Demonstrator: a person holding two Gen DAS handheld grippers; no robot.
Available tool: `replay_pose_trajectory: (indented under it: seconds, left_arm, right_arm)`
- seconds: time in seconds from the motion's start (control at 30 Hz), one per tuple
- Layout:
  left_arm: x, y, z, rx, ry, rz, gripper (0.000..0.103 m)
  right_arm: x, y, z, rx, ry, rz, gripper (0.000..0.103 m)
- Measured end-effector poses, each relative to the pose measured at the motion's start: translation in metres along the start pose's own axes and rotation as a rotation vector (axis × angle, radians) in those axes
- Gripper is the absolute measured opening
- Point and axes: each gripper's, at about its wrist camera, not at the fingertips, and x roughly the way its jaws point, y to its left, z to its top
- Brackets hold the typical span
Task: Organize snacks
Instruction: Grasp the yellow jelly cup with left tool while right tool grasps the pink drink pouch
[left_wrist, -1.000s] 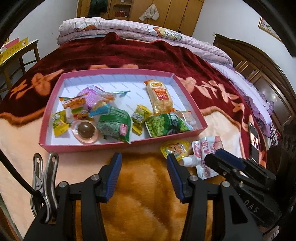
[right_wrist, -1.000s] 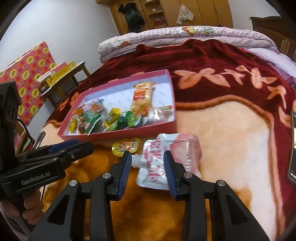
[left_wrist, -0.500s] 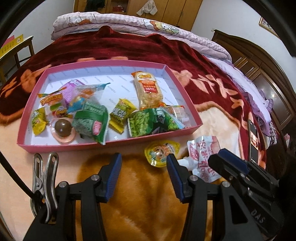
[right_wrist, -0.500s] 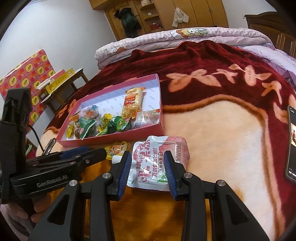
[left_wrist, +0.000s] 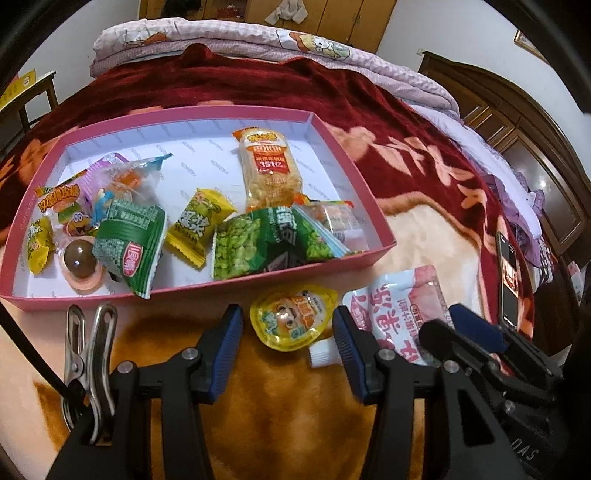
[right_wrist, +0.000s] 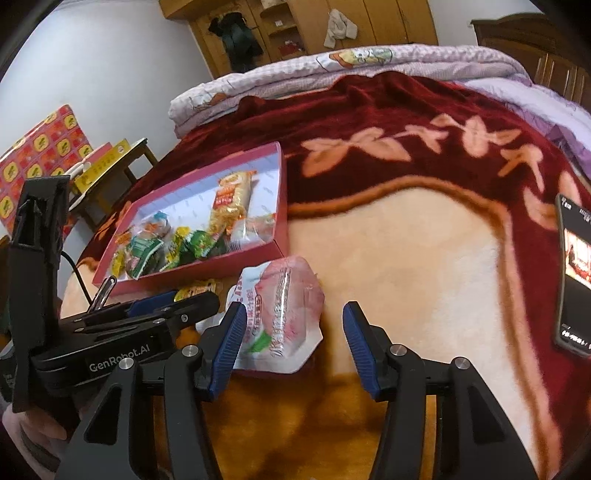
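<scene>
A pink tray (left_wrist: 373, 225) on the bed holds several snack packets; it also shows in the right wrist view (right_wrist: 282, 206). A yellow jelly cup (left_wrist: 293, 321) lies on the blanket just in front of the tray, between the open fingers of my left gripper (left_wrist: 288, 338). A pink-and-white drink pouch (right_wrist: 280, 314) lies to its right; it also shows in the left wrist view (left_wrist: 399, 306). My right gripper (right_wrist: 293, 332) is open, its left finger beside the pouch, not gripping it.
A phone (right_wrist: 574, 273) lies on the blanket at the right, also visible in the left wrist view (left_wrist: 508, 277). A folded quilt (right_wrist: 332, 70) lies at the bed's far end. A small table (right_wrist: 110, 162) stands left of the bed. A metal clip (left_wrist: 88, 354) hangs on the left gripper.
The right gripper, shut on the drink pouch before, has opened and the pouch lies free on the blanket. The left gripper moved forward and right, bringing the jelly cup between its fingers.
</scene>
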Motion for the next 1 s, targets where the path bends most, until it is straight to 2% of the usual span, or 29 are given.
replay_pose_trajectory:
  seconds: [0.43,0.53,0.73,1.0]
  left_arm:
    - [0.010,-0.012,0.000,0.043,-0.035,0.049,0.054]
    - [0.009,-0.011,-0.001,0.047,-0.043,0.068,0.047]
    - [0.004,-0.003,-0.004,0.031,-0.038,0.035,0.046]
    - [-0.012,0.006,-0.012,0.039,-0.056,0.047,0.046]
  right_arm:
    - [0.010,-0.007,-0.004,0.068,0.034,0.089,0.056]
    - [0.011,-0.006,-0.004,0.075,0.041,0.105,0.056]
    - [0.013,-0.001,-0.004,0.064,0.043,0.109,0.056]
    - [0.016,-0.003,-0.004,0.075,0.044,0.115,0.057]
